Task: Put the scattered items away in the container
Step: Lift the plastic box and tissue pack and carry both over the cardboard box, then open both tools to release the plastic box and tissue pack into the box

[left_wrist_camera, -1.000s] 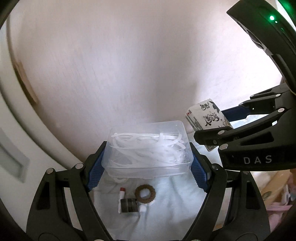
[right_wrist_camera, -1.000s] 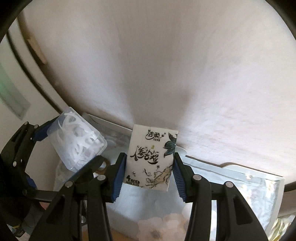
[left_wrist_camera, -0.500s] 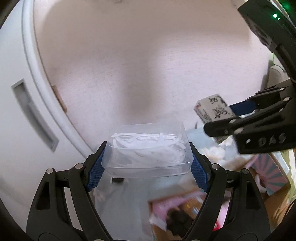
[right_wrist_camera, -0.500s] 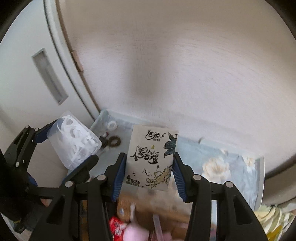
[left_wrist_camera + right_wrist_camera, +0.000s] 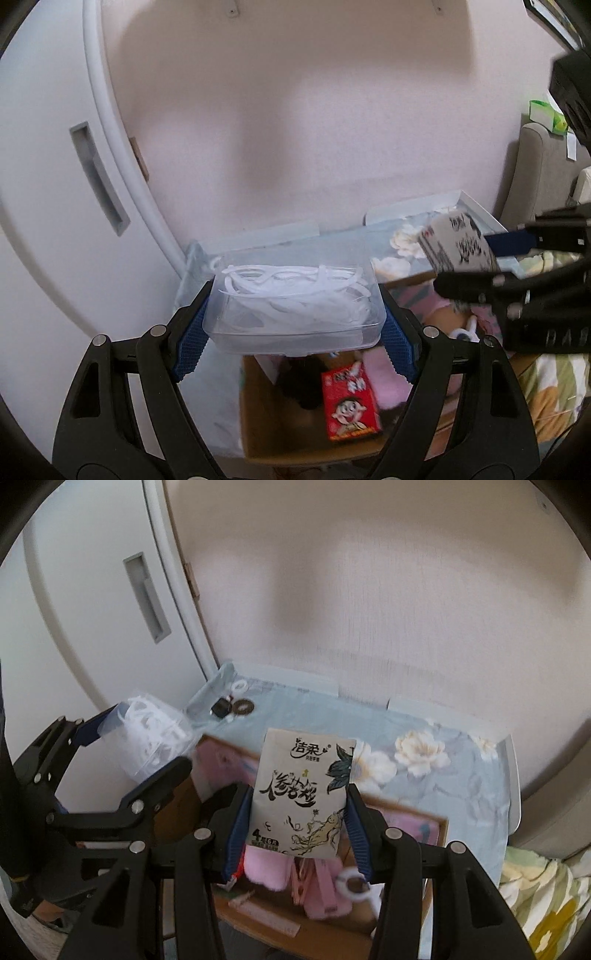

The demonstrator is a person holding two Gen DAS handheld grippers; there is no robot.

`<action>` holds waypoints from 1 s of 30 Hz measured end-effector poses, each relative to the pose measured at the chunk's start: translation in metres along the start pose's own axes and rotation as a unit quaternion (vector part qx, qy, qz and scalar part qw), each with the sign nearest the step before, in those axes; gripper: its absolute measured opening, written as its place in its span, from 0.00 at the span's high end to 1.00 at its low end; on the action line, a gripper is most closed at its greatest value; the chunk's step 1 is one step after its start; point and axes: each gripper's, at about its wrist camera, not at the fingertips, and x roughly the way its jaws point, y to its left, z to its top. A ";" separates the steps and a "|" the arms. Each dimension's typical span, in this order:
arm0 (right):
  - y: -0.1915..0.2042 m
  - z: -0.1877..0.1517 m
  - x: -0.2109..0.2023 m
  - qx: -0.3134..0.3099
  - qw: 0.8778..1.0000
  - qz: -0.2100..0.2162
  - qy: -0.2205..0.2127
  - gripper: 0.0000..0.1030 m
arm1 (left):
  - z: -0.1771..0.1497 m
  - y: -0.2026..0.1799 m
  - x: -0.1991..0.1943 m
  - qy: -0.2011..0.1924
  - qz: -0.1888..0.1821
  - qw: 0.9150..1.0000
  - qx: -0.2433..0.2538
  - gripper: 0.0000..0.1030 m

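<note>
Both loads are being carried in the air right now. The clear plastic tub [image 5: 293,308] of white loops is being clamped between the blue pads of the left gripper [image 5: 295,325], and the tissue pack [image 5: 301,794] is being pinched upright between the pads of the right gripper [image 5: 295,825]. The cardboard box [image 5: 280,439] is taken as the landmark here: both items are being held just above it, the tub over its near-left side, the pack over its middle.

What could go wrong: the tub is being gripped only by its slick end walls and no lid can be made out, so a tilt could get the loops spilled outside the box. The pack is soft and is being held low down, so it could be flopped over or slipped out early.

The box is already being crowded by a red snack carton [image 5: 351,400] and pink fluffy things [image 5: 266,871], so not much flat space is being left for the tub. Beyond the box, on the floral cloth [image 5: 424,775], a brown ring [image 5: 243,704] and a small dark part [image 5: 220,706] are still being left out. The two grippers are being held close together, so a knock between them looks possible.
</note>
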 end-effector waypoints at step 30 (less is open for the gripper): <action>-0.050 -0.044 0.026 0.085 0.993 0.039 0.067 0.34 | -0.012 -0.009 0.032 0.066 0.037 0.996 0.037 0.00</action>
